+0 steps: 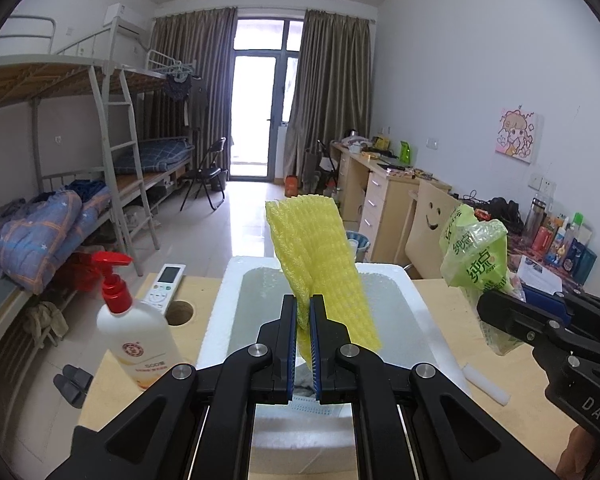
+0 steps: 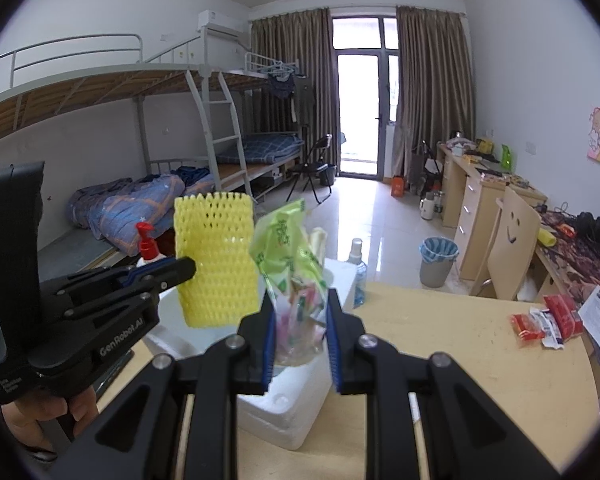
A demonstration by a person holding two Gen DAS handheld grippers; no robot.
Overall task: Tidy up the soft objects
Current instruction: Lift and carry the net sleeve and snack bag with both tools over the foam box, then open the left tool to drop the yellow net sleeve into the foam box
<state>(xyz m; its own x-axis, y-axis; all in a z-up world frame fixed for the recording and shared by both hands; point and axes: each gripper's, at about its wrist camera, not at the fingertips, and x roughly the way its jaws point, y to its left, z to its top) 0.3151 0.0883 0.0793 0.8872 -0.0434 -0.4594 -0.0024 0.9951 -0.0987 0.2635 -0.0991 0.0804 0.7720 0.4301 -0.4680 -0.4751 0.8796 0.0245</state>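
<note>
My left gripper (image 1: 303,308) is shut on a yellow foam net sleeve (image 1: 320,268), which stands up above the white foam box (image 1: 424,312). A pale blue face mask lies in the box under the jaws. In the right wrist view that sleeve (image 2: 216,264) hangs at the left, pinched by the left gripper (image 2: 186,268). My right gripper (image 2: 300,308) is shut on a crumpled green plastic bag (image 2: 292,260) with colourful bits inside, held over the box (image 2: 284,412). The same bag (image 1: 474,252) shows right of the box in the left wrist view, in the right gripper (image 1: 490,304).
A white pump bottle with a red top (image 1: 134,332) and a remote control (image 1: 166,282) stand left of the box by a round desk hole (image 1: 179,312). A small white foam piece (image 1: 485,384), a clear spray bottle (image 2: 358,272) and red snack packets (image 2: 546,322) sit on the wooden desk.
</note>
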